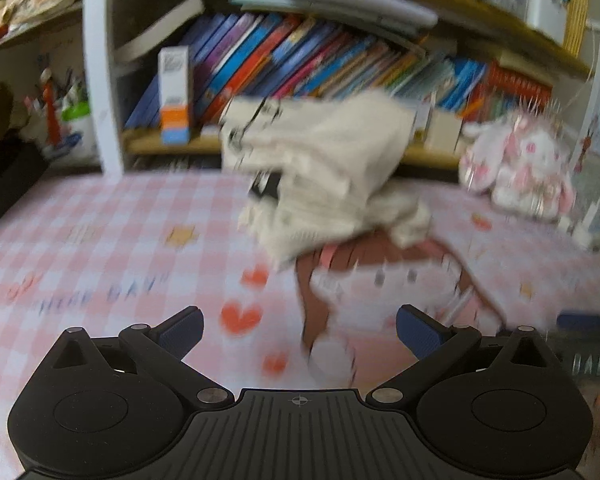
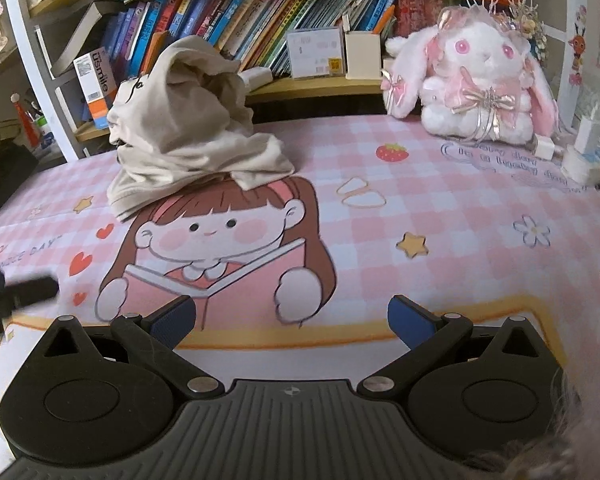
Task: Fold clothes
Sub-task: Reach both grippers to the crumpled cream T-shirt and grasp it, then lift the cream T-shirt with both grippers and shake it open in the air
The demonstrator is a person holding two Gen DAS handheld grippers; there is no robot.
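A crumpled beige garment (image 2: 184, 128) lies in a heap at the back of the pink checkered table mat (image 2: 440, 216), above the printed cartoon girl. It shows blurred in the left wrist view (image 1: 320, 168), ahead of the fingers. My left gripper (image 1: 300, 330) is open and empty, low over the mat, short of the garment. My right gripper (image 2: 290, 320) is open and empty, over the mat's front part, well short of the garment. A dark blurred shape at the right wrist view's left edge (image 2: 8, 292) looks like part of the left gripper.
A bookshelf (image 2: 260, 12) full of books stands right behind the mat. A white and pink plush rabbit (image 2: 476, 76) sits at the back right. White chargers and a power strip (image 2: 580, 152) lie at the far right. A pen holder (image 2: 28, 120) stands at the left.
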